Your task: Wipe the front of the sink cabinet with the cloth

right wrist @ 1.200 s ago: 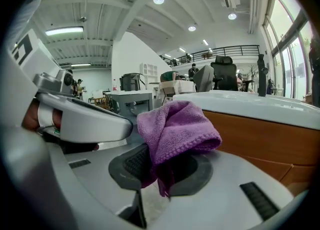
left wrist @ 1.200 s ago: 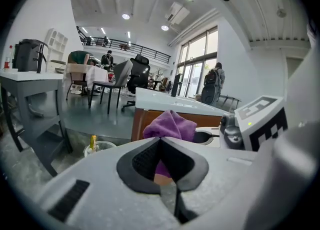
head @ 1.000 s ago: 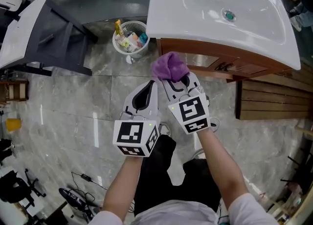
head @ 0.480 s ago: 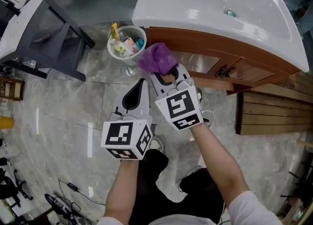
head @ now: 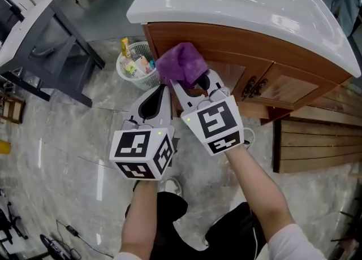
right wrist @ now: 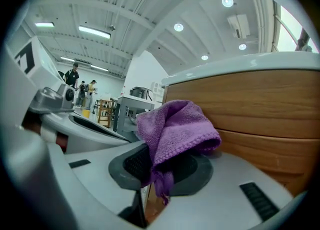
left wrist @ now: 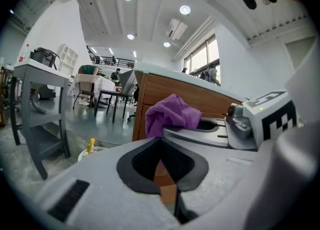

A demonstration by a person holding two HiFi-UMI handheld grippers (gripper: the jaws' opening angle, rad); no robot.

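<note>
Right claw [head: 194, 87] pinching the purple cloth [head: 181, 64] at the sink cabinet [head: 271, 81] front.
Cloth is at the upper corner. Left claw [head: 162, 90] pressed together, empty. Wastebasket [head: 124, 73] beside the cabinet holds mixed packets and bottles.

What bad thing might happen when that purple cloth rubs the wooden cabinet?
The purple cloth is pinched in the right gripper only by a bunched fold, so it may slip out while rubbing the cabinet front. It might also snag on the dark door handles. The small basket stands by the cabinet's corner, and a wide swipe might knock it.
</note>
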